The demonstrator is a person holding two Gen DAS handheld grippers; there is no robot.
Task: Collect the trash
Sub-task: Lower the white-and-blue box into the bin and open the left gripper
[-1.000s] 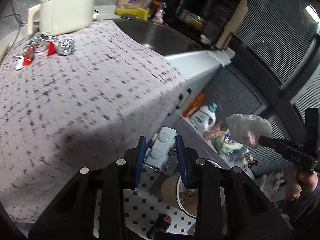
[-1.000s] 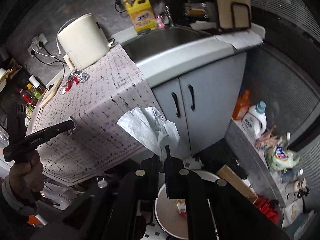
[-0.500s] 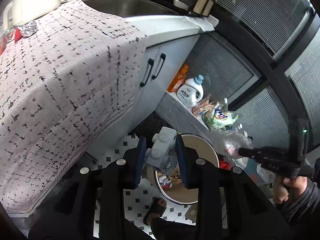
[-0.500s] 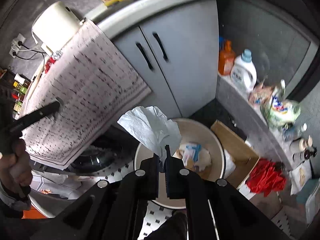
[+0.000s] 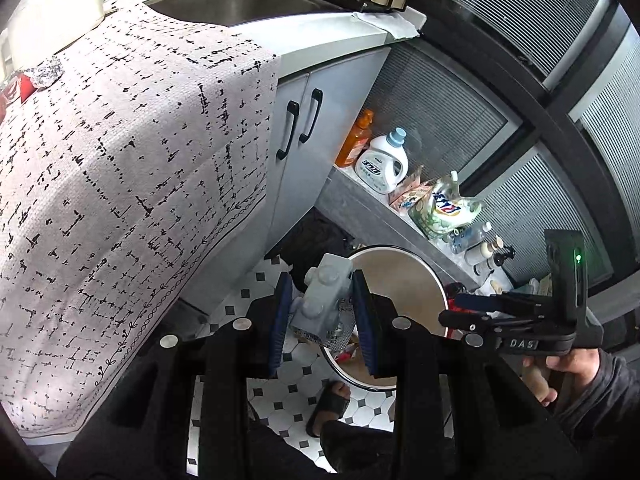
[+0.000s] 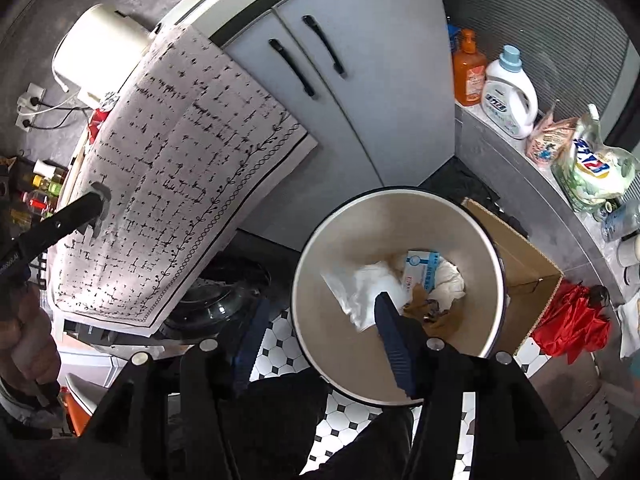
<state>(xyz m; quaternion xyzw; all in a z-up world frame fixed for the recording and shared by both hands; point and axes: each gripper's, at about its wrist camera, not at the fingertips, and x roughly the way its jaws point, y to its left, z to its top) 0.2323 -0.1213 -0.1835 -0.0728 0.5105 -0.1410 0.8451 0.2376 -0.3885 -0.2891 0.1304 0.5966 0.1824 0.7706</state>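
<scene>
Patterned cloth (image 5: 132,168), detergent bottle (image 5: 382,166), cardboard box (image 6: 524,276)

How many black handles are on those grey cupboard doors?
2: left door's handle and right door's handle, side by side where the doors meet, below the counter. None seem hidden.

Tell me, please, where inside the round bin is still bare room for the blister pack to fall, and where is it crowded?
Inside the bin, the tan wall and floor on the tablecloth side are bare. The middle is crowded: the white tissue, a blue and white packet and brown scraps. The left gripper holds the blister pack at the rim.
</scene>
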